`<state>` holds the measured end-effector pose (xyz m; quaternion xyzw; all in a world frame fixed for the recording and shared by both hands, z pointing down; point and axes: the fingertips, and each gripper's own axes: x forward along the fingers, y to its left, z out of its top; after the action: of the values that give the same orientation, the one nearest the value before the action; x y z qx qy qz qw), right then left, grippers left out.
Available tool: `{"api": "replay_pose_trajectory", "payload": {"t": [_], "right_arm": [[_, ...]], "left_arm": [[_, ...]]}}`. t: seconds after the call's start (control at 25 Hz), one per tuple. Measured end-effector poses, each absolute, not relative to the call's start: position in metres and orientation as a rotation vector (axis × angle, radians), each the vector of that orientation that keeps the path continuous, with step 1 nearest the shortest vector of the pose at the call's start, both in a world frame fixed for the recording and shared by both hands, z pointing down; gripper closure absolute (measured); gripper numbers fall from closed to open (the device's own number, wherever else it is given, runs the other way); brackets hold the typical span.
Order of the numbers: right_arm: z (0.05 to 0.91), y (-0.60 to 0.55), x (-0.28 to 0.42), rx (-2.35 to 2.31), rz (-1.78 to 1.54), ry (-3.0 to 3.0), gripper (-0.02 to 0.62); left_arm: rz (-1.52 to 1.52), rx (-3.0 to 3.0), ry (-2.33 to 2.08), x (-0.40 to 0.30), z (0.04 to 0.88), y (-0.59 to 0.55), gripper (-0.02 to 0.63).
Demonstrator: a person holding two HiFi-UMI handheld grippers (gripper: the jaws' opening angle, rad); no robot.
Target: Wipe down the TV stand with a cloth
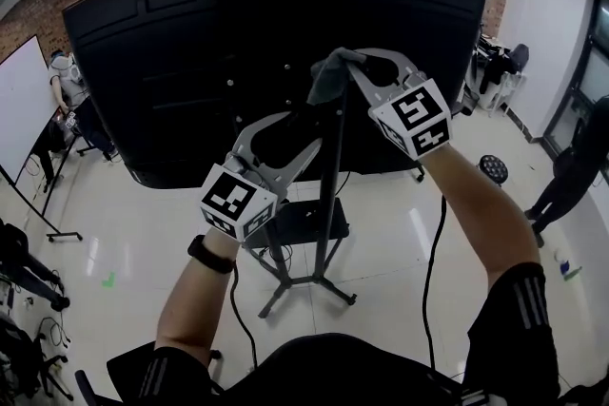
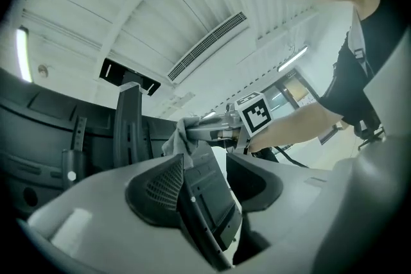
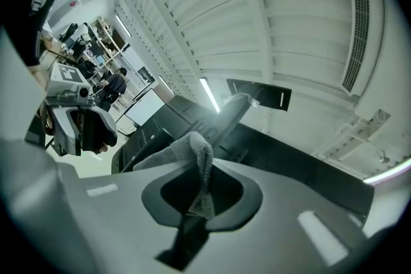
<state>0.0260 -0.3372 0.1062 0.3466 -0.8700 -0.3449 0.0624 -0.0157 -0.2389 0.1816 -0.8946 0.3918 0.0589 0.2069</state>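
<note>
While my right claw (image 1: pixel 344 62) is clamped tight on the grey cloth (image 1: pixel 326 83), it presses that cloth to the top of the stand post (image 1: pixel 332 190), against the TV's (image 1: pixel 171 52) dark back. My left claw (image 1: pixel 303 133) sits lower, jaws apart, with the post between them. Its own view shows one pad (image 2: pixel 164 183) touching the post and a bright gap beside the other. Only the head view shows the stand's feet (image 1: pixel 303 282) on the floor (image 1: pixel 124 242) and a whiteboard (image 1: pixel 21 100) well to the left.
</note>
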Motion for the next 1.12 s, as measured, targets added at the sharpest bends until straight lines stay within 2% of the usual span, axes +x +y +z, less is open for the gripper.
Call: {"api": "replay_pose_trajectory", "payload": {"t": [0.32,1.12], "right_arm": [[0.112,-0.383,0.024,0.992,-1.017,-2.563,0.574],[0.196,-0.393,0.033,0.893,-1.023,-2.562,0.574]], "left_arm": [[0.144,-2.462,1.159,0.006,0.156,-0.274,0.377],[0.055,-2.565,1.281,0.025,0.236,-0.32,0.376]]}}
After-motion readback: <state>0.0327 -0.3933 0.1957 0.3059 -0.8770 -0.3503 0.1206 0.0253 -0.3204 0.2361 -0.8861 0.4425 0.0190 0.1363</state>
